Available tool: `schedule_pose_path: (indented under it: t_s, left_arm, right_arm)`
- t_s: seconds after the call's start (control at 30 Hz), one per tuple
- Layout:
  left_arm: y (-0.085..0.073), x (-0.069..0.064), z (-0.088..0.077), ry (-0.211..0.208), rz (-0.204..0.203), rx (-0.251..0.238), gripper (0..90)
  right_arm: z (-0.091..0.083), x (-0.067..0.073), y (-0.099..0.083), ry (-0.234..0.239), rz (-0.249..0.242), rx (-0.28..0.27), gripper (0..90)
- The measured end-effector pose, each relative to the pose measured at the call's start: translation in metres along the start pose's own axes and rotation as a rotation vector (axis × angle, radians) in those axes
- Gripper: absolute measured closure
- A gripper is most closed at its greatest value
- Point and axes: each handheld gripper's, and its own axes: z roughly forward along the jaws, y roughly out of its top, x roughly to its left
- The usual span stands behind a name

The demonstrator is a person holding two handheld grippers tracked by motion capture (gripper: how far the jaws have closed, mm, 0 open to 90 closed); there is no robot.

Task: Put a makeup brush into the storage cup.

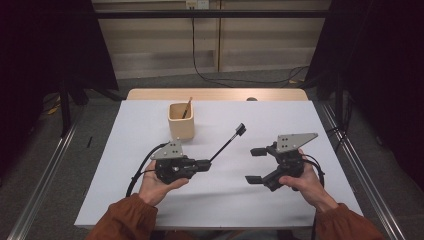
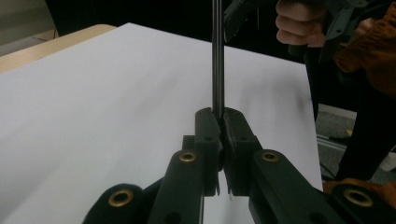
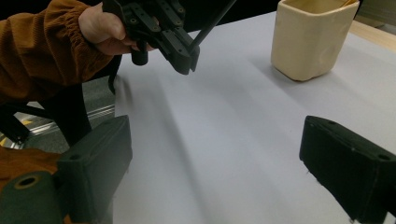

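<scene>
My left gripper is shut on the lower end of a thin black tool, which slants up and to the right and ends in a small dark head. Seen from the left gripper view, the jaws pinch the tool's shaft at the left gripper's tips. A cream cup stands behind it with a wooden stick leaning inside. My right gripper is held open to the right, nothing between its jaws. The right gripper view has its own tips wide apart, the cup and the left gripper beyond.
A white sheet covers the table, with a strip of wood showing along the back edge. Metal rails run along the floor on both sides. Cables lie on the floor behind the table.
</scene>
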Motion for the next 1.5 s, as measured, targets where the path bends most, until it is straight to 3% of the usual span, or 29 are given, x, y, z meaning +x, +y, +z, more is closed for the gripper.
schedule_pose_path:
  t_s: [0.43,0.63,0.83,1.1,1.5]
  left_arm:
    - [0.001,-0.005,0.0,0.001,0.002,-0.106,85.9]
    - [0.001,-0.005,-0.002,0.007,0.002,-0.134,85.9]
    - [0.001,-0.006,-0.001,-0.003,0.006,-0.135,85.9]
    - [0.001,-0.006,0.0,-0.005,0.008,-0.133,85.9]
    - [0.0,-0.006,0.001,-0.006,0.013,-0.124,85.9]
  right_arm:
    - [0.002,-0.001,0.02,0.022,-0.012,-0.11,12.3]
    - [0.005,-0.004,0.028,0.035,-0.019,-0.16,25.7]
    - [0.008,-0.008,0.035,0.039,-0.014,-0.2,34.8]
    - [0.013,-0.008,0.042,0.043,-0.023,-0.212,44.8]
    - [0.017,-0.012,0.05,0.06,-0.013,-0.24,53.1]
